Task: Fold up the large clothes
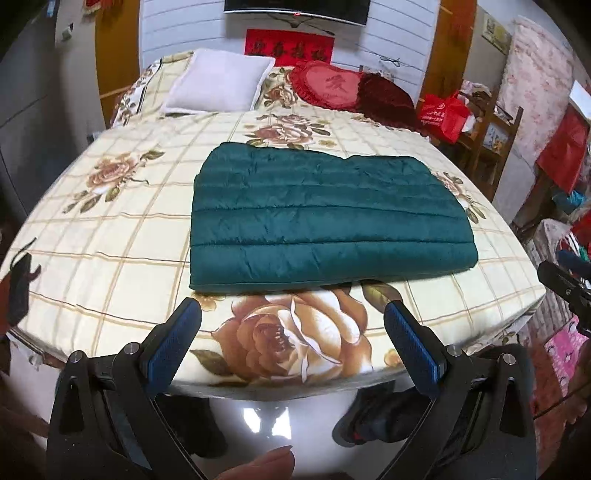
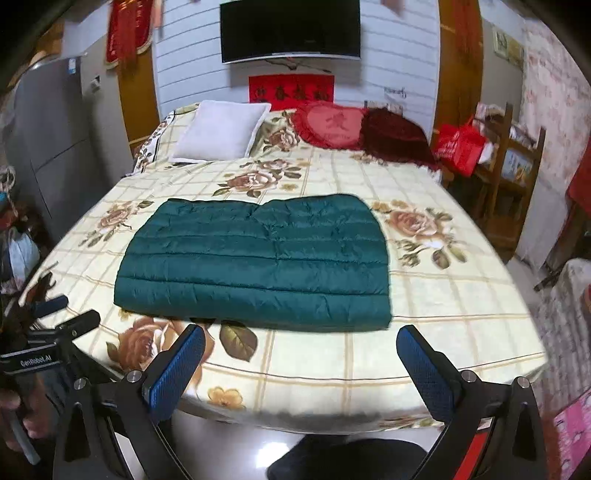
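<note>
We had both grippers held off the foot of the bed, pointing along it toward the headboard wall. Left gripper [image 1: 293, 310] fingers were spread wide, nothing between the blue pads [image 1: 173, 341]. Right gripper [image 2: 301, 336] was the same: fingers released, gripping nothing. In the right wrist view the left gripper showed at the far left edge, a hand [image 2: 16, 417] wrapped round its handle; white lettering on its body read roughly "GenRobot.AI".

The dark green quilted puffer garment [image 1: 321, 218] lay folded into a flat rectangle on the cream floral checked bedspread [image 1: 110, 236], toward the foot of the bed. Its near edge sat just beyond both sets of fingertips, not touching them. The far edge was uneven, with a step in it.

Open bedspread ran on both sides of the garment and behind it up to the white square pillow [image 1: 218, 81] and the red heart-shaped cushion [image 1: 328, 86]. The bed's near edge dropped to glossy floor below the grippers.

A red banner with dark characters [image 1: 290, 48] hung on the wall under a black screen [image 2: 290, 31]; we could not read the characters. A red bag [image 1: 443, 114] with white print stood right of the bed, its text too small to read.
</note>
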